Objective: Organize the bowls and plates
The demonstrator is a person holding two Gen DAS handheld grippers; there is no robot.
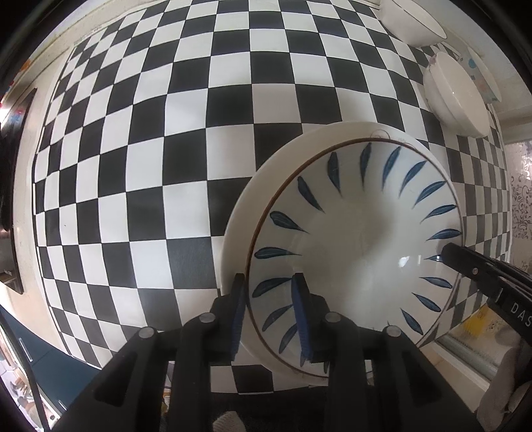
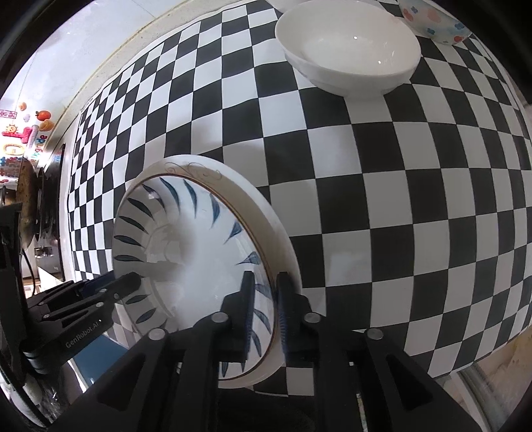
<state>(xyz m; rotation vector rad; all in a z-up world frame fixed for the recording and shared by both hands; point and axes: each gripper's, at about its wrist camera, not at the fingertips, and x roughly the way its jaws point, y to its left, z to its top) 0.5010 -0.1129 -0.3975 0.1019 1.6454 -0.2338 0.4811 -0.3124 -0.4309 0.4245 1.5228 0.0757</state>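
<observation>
Left wrist view is showing the left tongs [image 1: 271,310] clamping the near rim of a white ceramic bowl with blue leaf strokes and a thin brown rim line [image 1: 359,252]; one blue-padded finger [image 1: 301,315] is sitting inside the bowl and the other is pressing against its outer wall. The bowl is filling the lower right of the view, tilting above the black-and-white checkered tabletop [image 1: 166,149]. At the bowl's opposite rim, the right tongs [image 1: 465,262] are entering from the right edge, their dark tip touching the rim. Two plain white ceramic bowls are standing farther back on the checkered surface: one at the top edge [image 1: 412,23] and one nearer [image 1: 455,96], the latter lying just in front of a pale bowl with coloured spots [image 1: 478,73].

Right wrist view is showing the right tongs [image 2: 264,312] gripping the same leaf-patterned bowl [image 2: 186,252] at its near right rim, one finger inside and one outside. The left tongs [image 2: 123,285] are reaching in from the left and holding the bowl's far rim. The bowl is hanging between both tongs over the checkered tabletop [image 2: 399,199]. A plain white bowl [image 2: 349,50] is resting well apart from it toward the top, and the spotted bowl [image 2: 435,23] is standing just beside that one at the upper right edge. Coloured stickers [image 2: 30,129] are showing at the far left.
</observation>
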